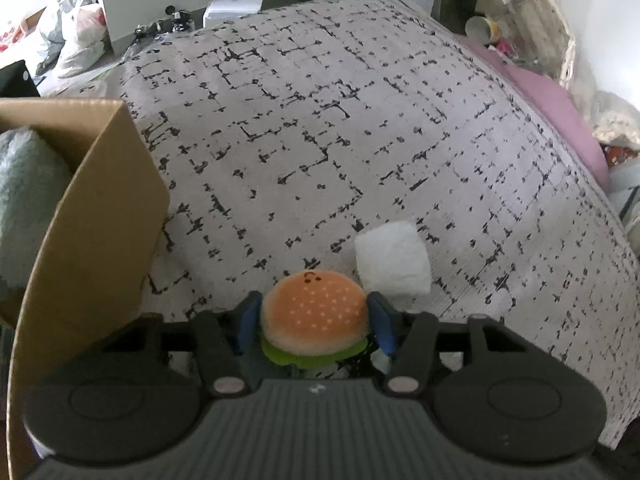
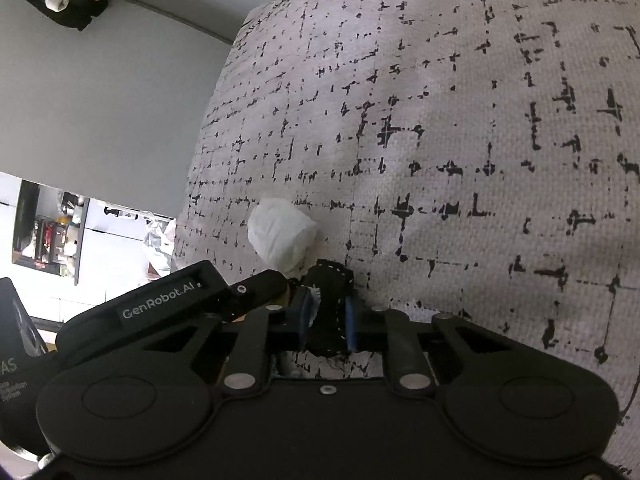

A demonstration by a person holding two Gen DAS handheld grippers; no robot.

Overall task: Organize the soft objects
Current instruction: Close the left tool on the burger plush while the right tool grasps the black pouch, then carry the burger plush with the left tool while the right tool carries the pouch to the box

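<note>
A small burger plush, with an orange bun and green lettuce, sits between the blue pads of my left gripper, which press its two sides. It rests low on the grey patterned bedspread. Just beyond it to the right lies a white soft block, seen as a white wad in the right wrist view. My right gripper is shut on a small black fabric piece with white stitching. The left gripper's black body is close on its left.
An open cardboard box stands at the left of the bed, with a pale green fluffy thing inside. A pink sheet and piled clutter line the right side. Plastic bags lie on the floor at far left.
</note>
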